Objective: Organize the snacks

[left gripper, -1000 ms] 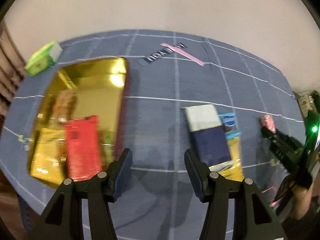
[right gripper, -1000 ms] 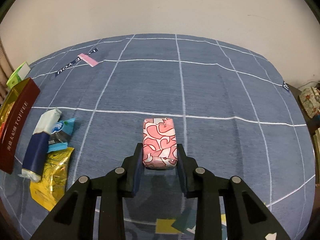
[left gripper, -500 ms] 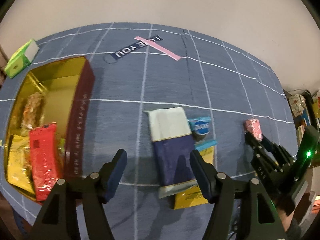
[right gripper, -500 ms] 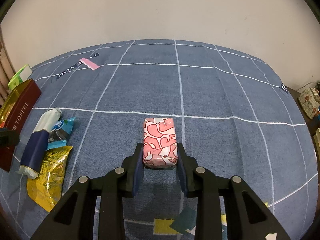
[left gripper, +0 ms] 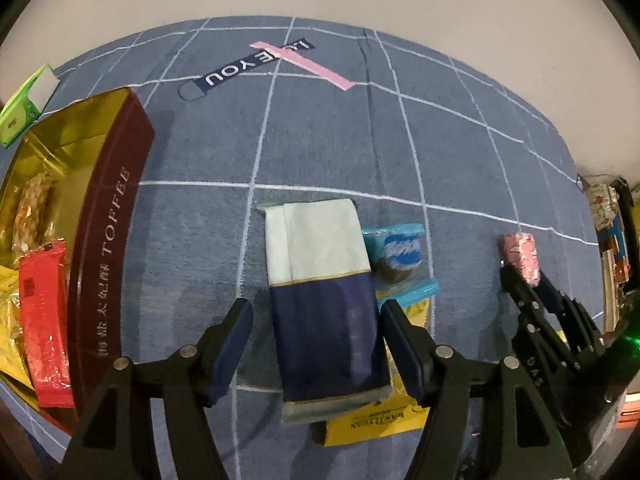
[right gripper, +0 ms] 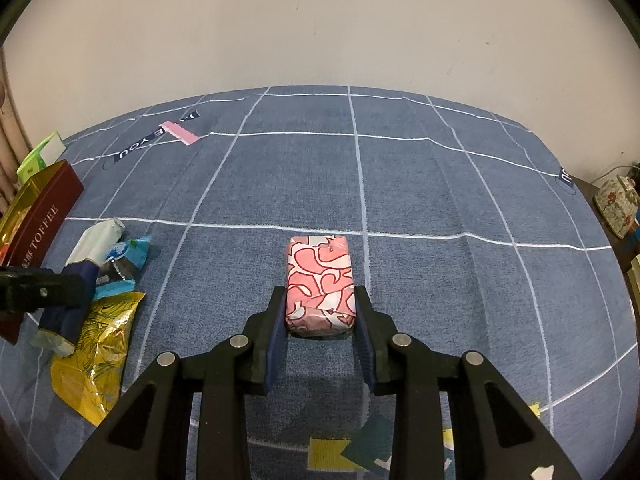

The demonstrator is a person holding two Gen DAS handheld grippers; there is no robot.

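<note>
the bench (left gripper: 400, 152) wears a blue cloth with a white grid. at 9 o'clock in the left wrist view stands the open toffee box (left gripper: 108, 264), gold inside, already holding a red packet (left gripper: 42, 320) and other wrapped snacks. next in size, the navy and pale packet (left gripper: 324, 304) lies flat at centre, running 12 to 6, on top of a yellow pouch (left gripper: 376, 420) and touching a small teal packet (left gripper: 400, 256) at its 3 o'clock side. smallest is the pink patterned pack (right gripper: 320, 280), well apart toward 3 o'clock.

the left hand-held gripper (left gripper: 316, 344) is spread wide, one finger each side of the navy end, neither clearly touching. the right hand-held gripper (right gripper: 320, 316) is clamped on the near end of the pink patterned pack.

the step in hand looks like taking the navy packet for the box. to do it well, i would lower until the pads sit beside the packet's long edges, keep the right pad off the teal packet and yellow pouch beneath, close gently since the wrapper looks soft, then lift straight before swinging toward 9 o'clock.
</note>
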